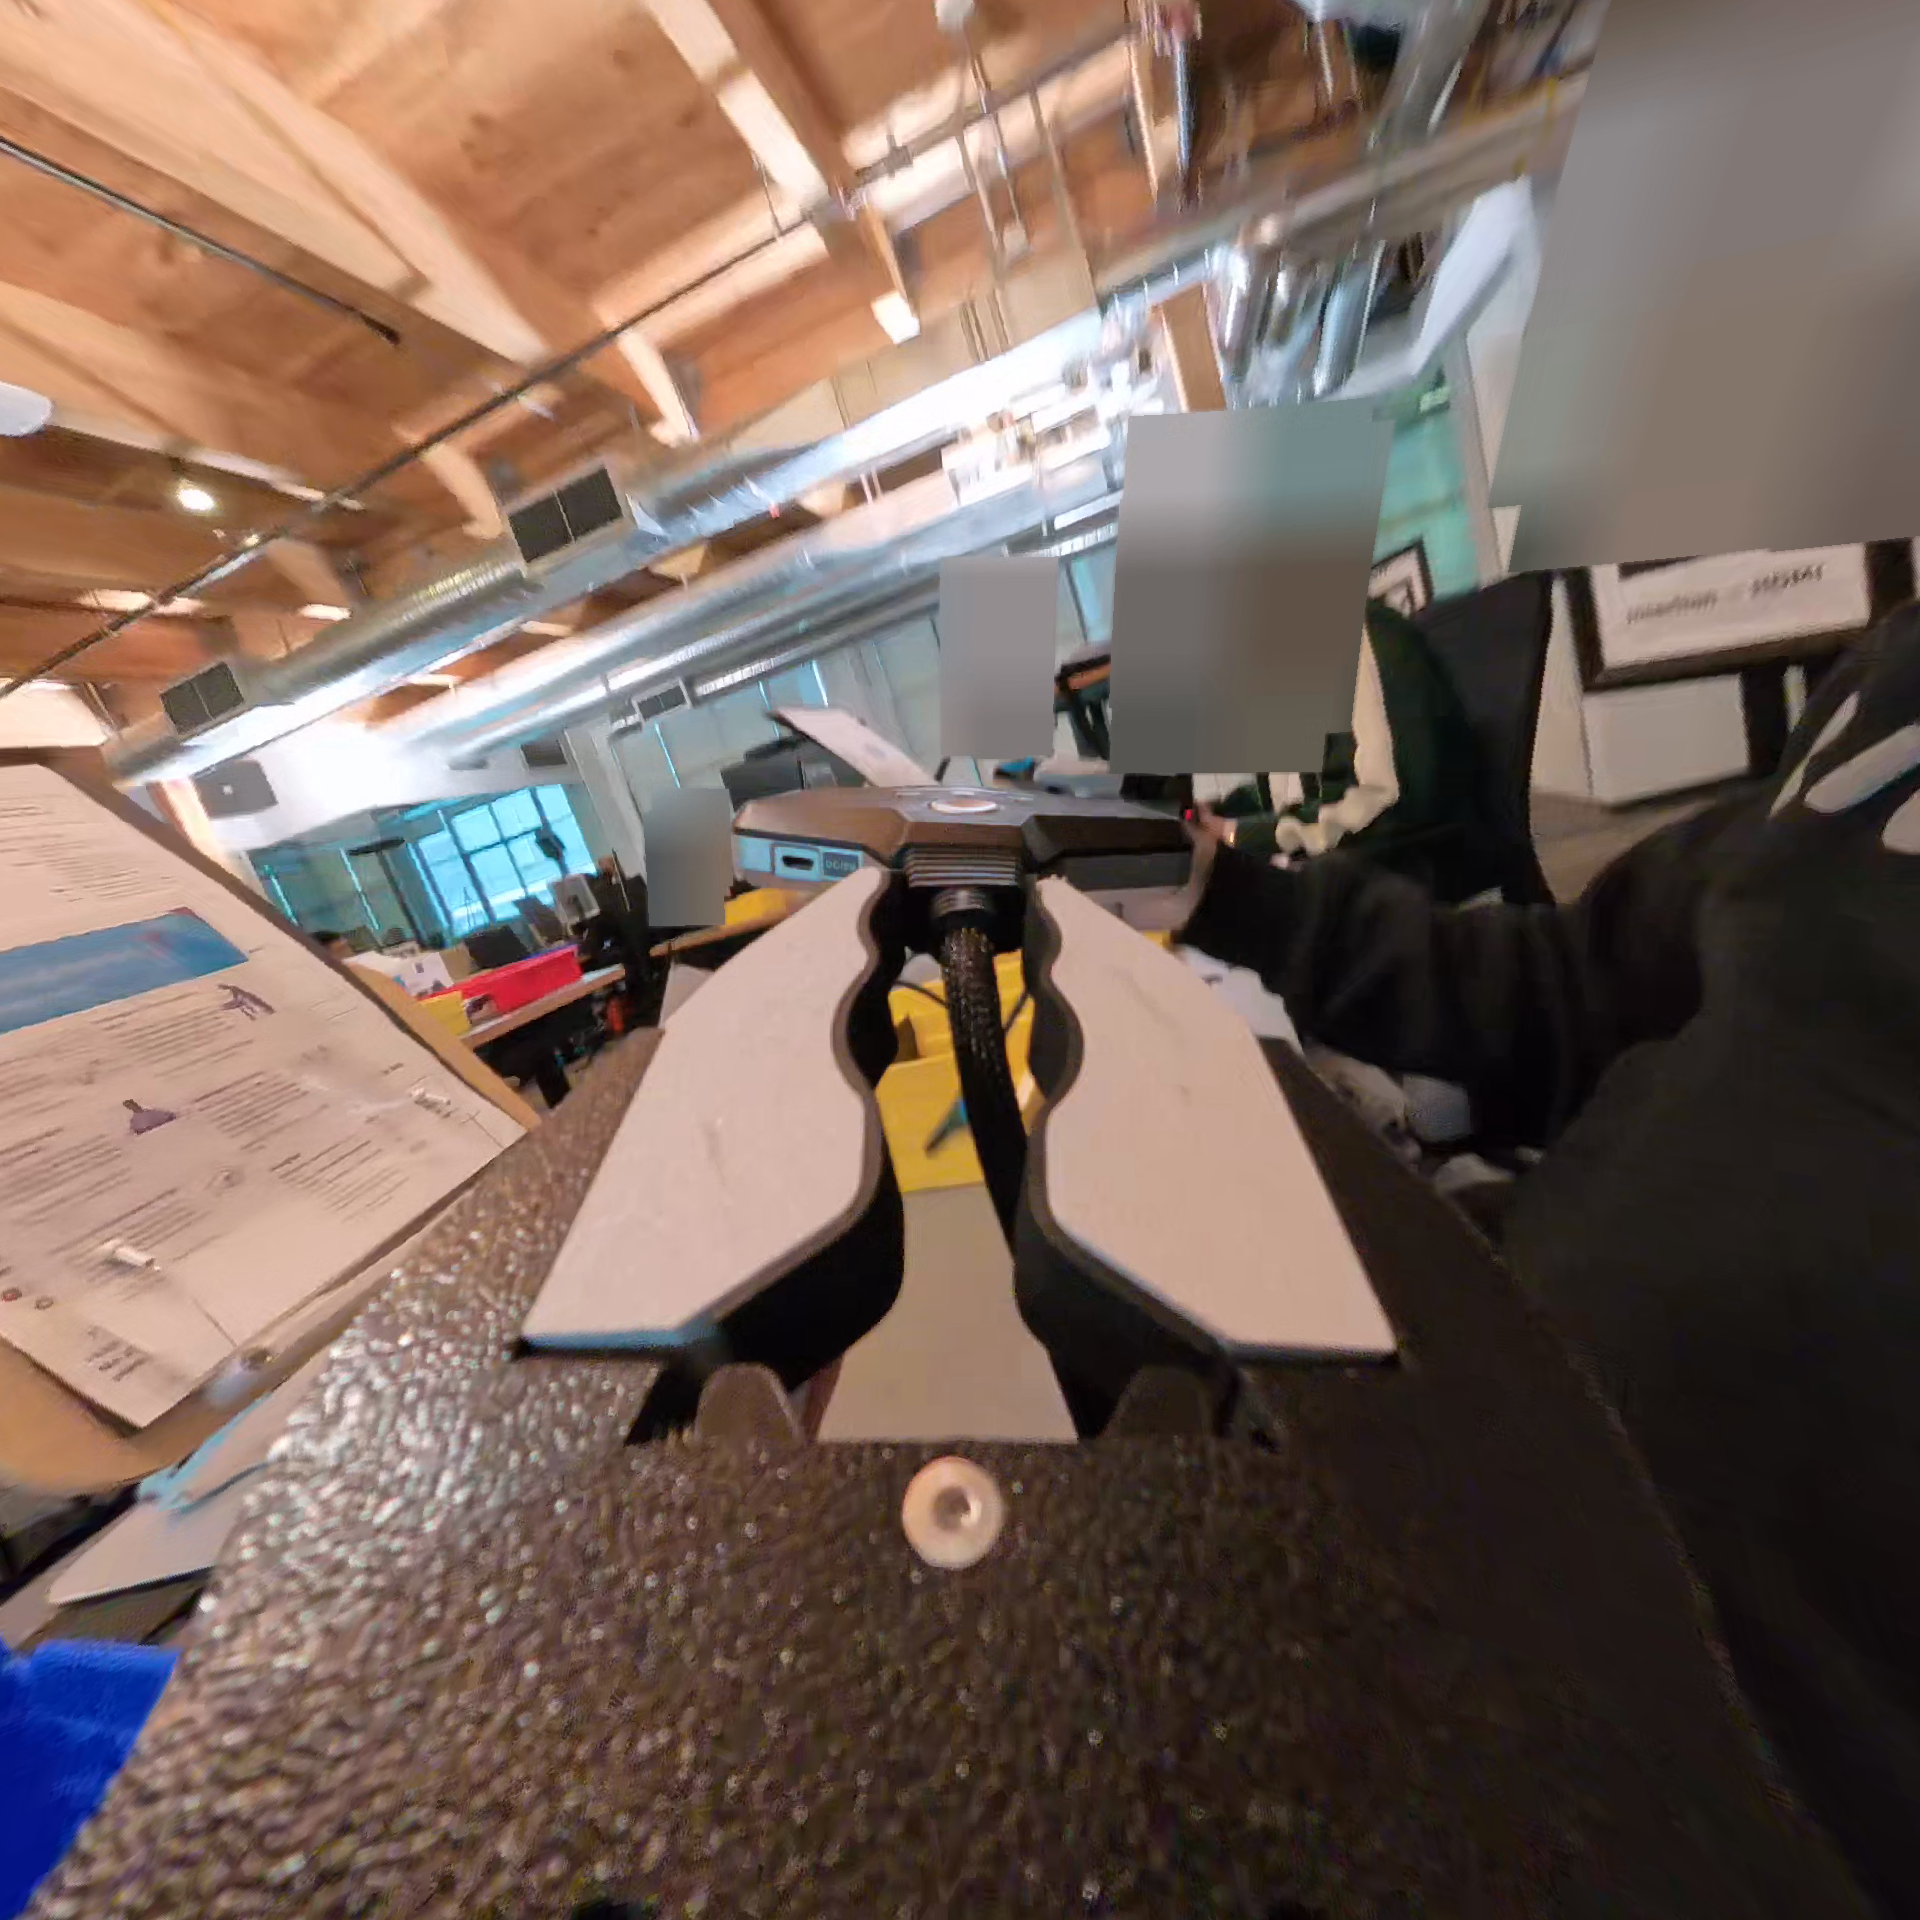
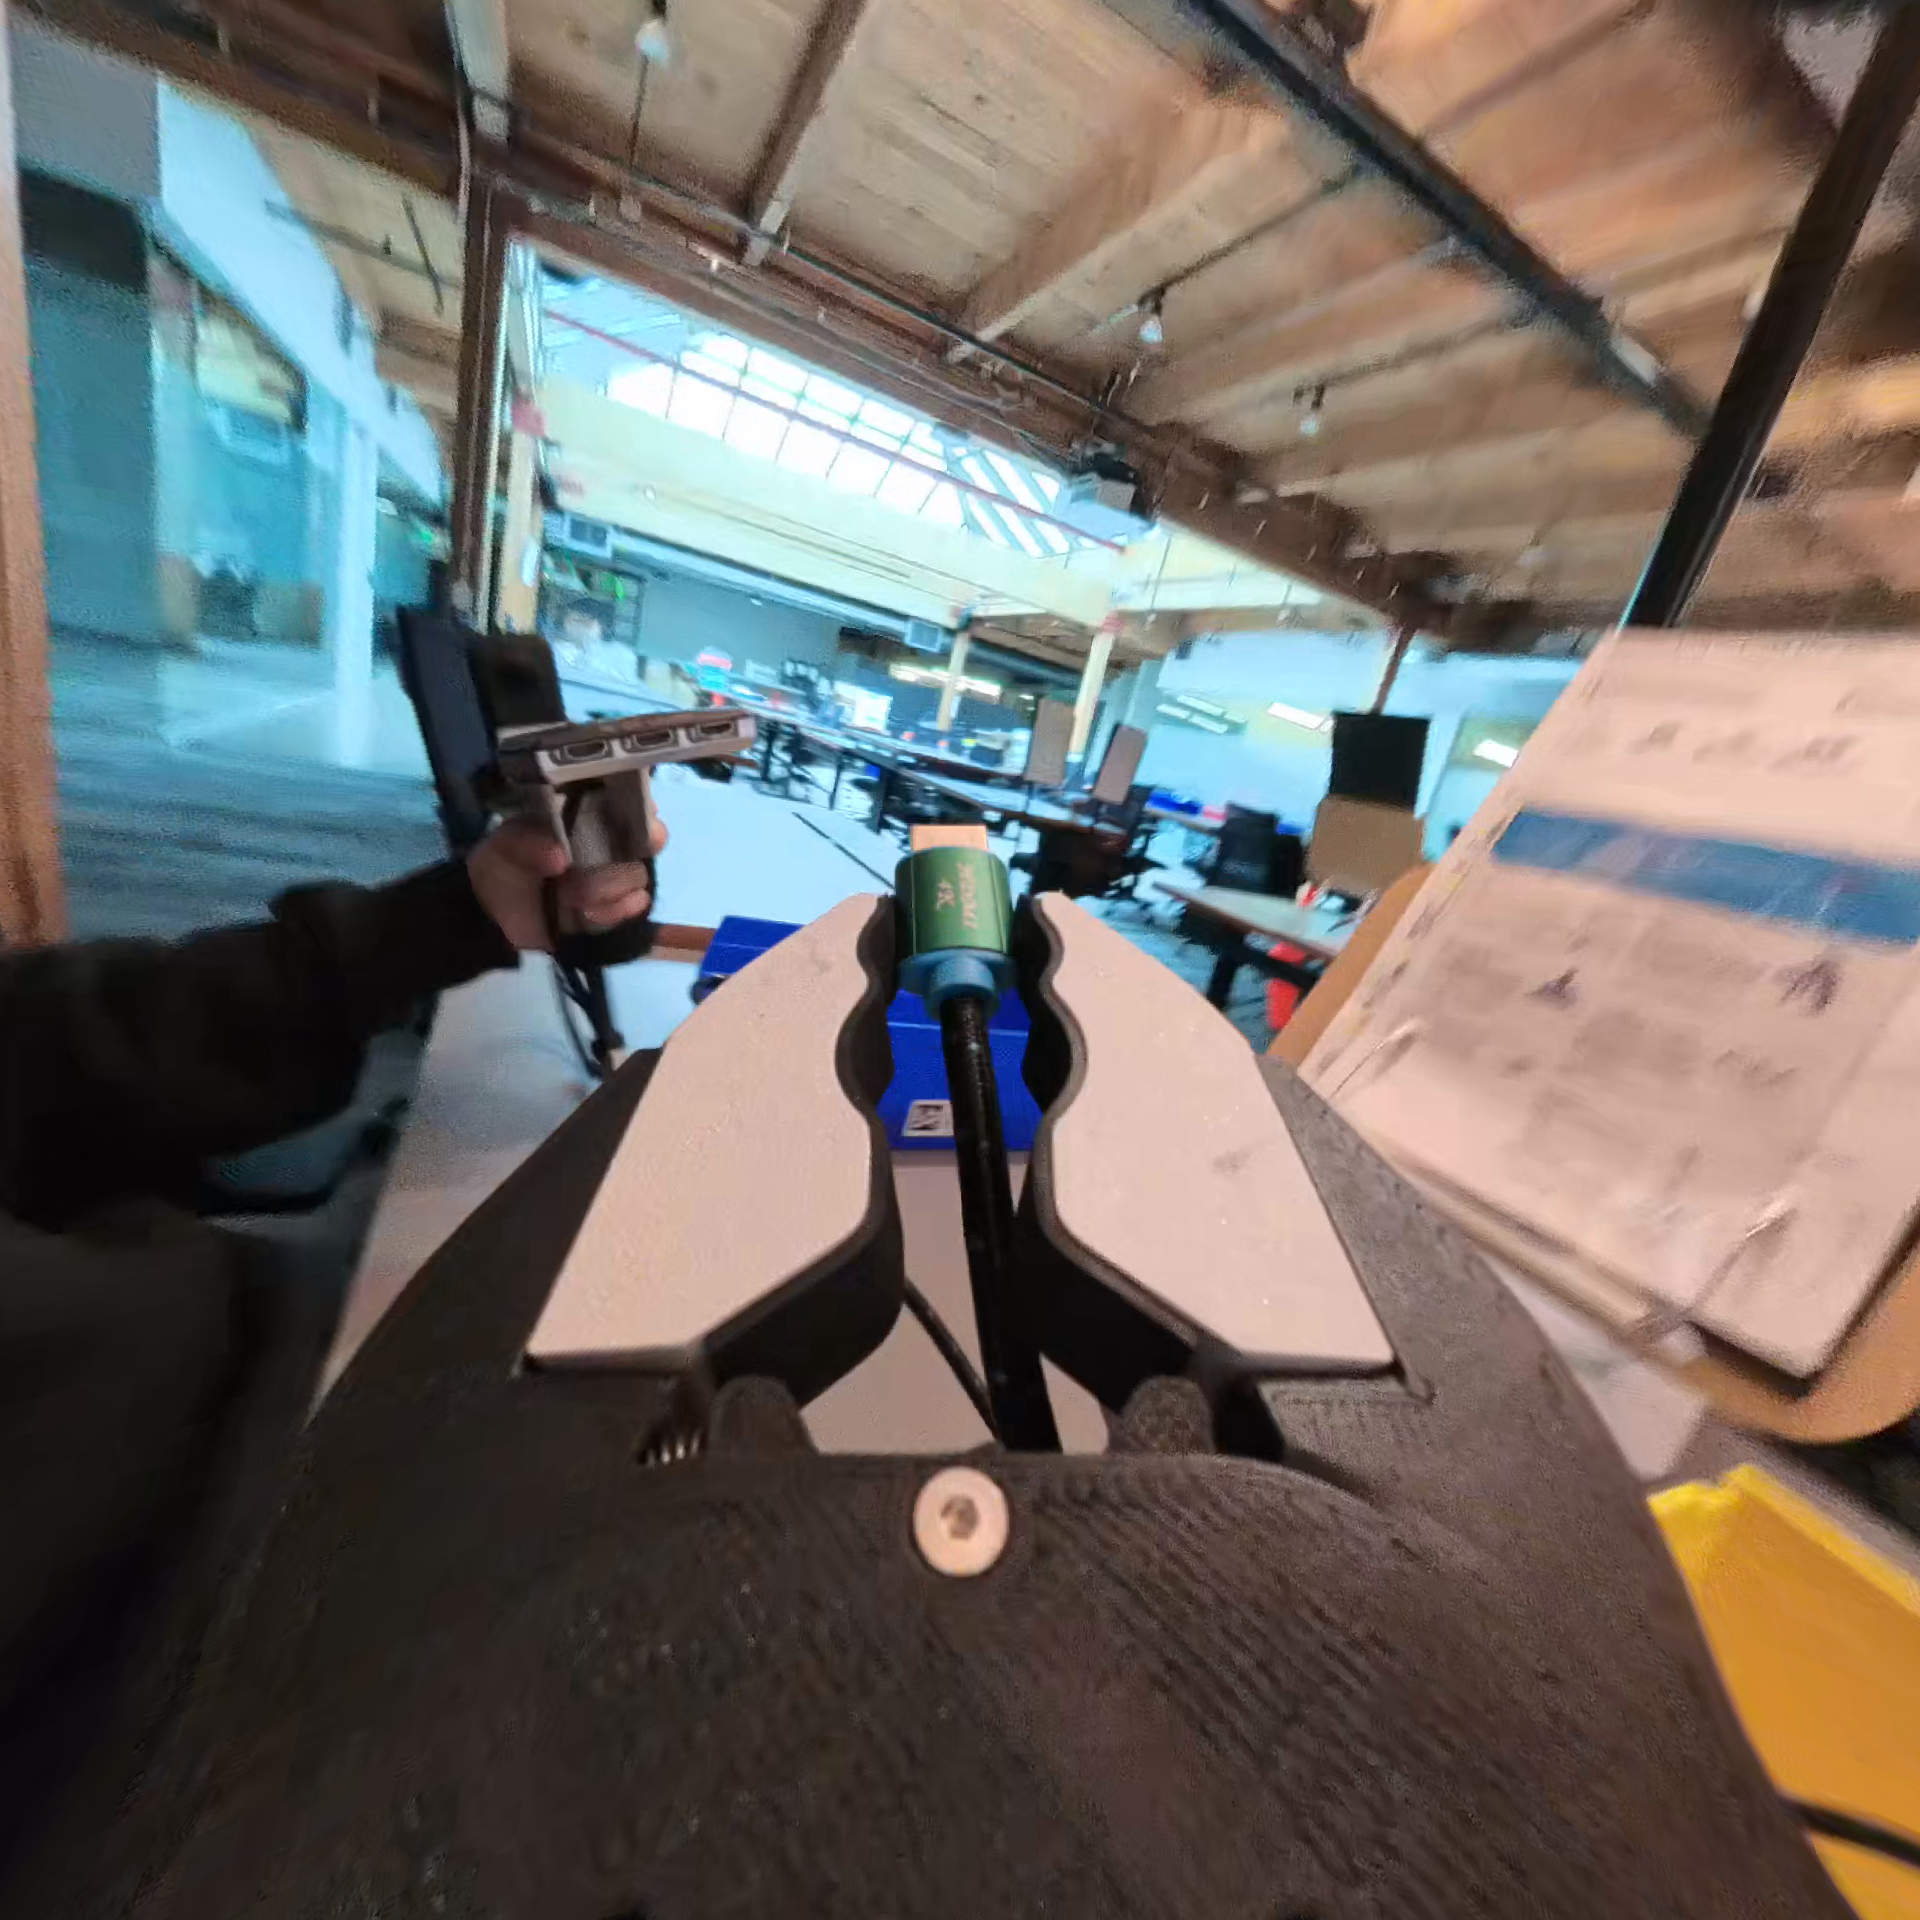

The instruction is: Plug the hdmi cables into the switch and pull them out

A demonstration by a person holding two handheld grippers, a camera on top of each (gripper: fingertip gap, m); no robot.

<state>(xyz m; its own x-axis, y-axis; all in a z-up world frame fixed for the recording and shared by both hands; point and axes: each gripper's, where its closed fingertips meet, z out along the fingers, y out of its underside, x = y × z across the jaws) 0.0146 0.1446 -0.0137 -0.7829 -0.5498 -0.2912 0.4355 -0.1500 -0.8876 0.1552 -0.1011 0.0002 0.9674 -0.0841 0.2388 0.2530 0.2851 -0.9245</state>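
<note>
Your left gripper (image 1: 958,883) clamps the switch (image 1: 961,821); your right gripper (image 2: 956,914) clamps the green plug (image 2: 953,902), well apart, open air between, ports (image 2: 649,740) empty.

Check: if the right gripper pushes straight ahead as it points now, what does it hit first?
Probably nothing nearby: the right gripper and its green HDMI plug aim at open room. The switch sits off-line, up-left. Depth unclear.

Open air separates the green plug (image 2: 953,900) from the switch (image 2: 634,743); 3 ports face it unblocked.
</note>
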